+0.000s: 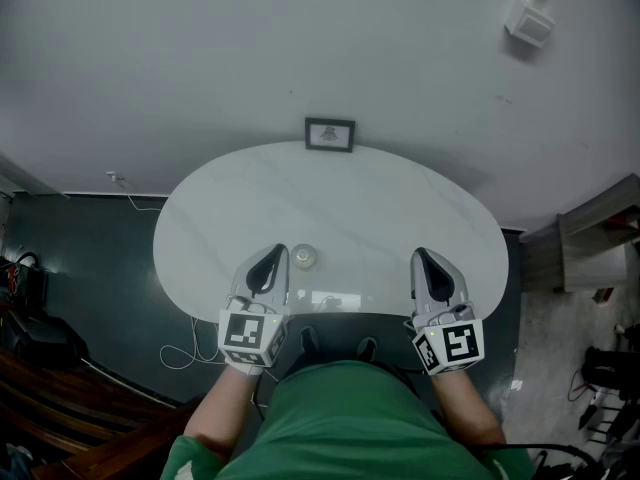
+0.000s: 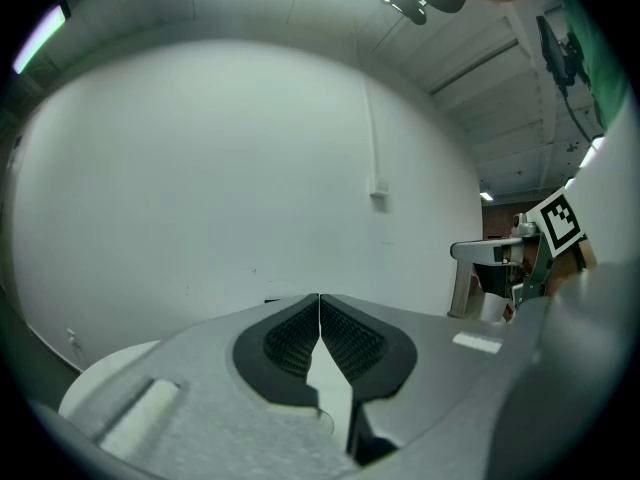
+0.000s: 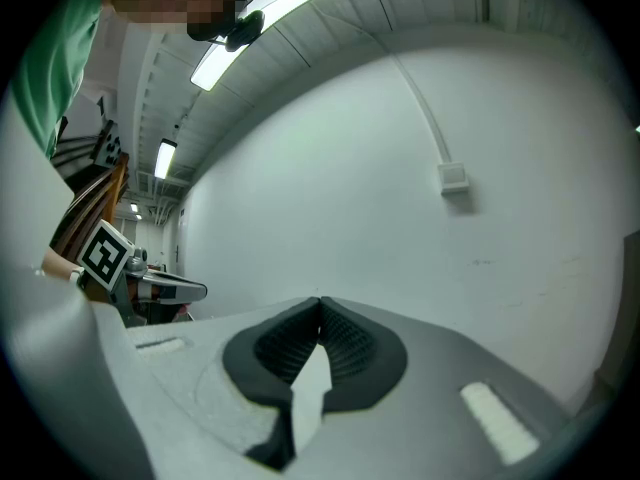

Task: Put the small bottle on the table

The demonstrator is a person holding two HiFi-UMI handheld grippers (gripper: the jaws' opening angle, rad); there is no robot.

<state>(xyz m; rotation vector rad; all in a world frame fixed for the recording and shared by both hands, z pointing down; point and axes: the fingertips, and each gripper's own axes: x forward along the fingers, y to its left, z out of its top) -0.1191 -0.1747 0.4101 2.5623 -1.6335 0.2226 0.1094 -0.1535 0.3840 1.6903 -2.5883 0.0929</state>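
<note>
A small pale bottle [image 1: 304,257], seen from above as a round cap, stands on the white oval table [image 1: 330,198] near its front edge. My left gripper [image 1: 280,251] rests just left of the bottle, shut with nothing between its pads, and apart from the bottle. In the left gripper view the left gripper [image 2: 319,299] has its jaws pressed together and the bottle does not show. My right gripper [image 1: 421,255] lies over the table's front right, also shut and empty. The right gripper [image 3: 320,302] shows its pads meeting.
A small dark picture frame [image 1: 329,134] stands at the table's far edge against the white wall. A white wall box [image 1: 529,22] hangs above. Cables [image 1: 180,353] lie on the dark floor at left, and a grey shelf [image 1: 600,233] stands at right.
</note>
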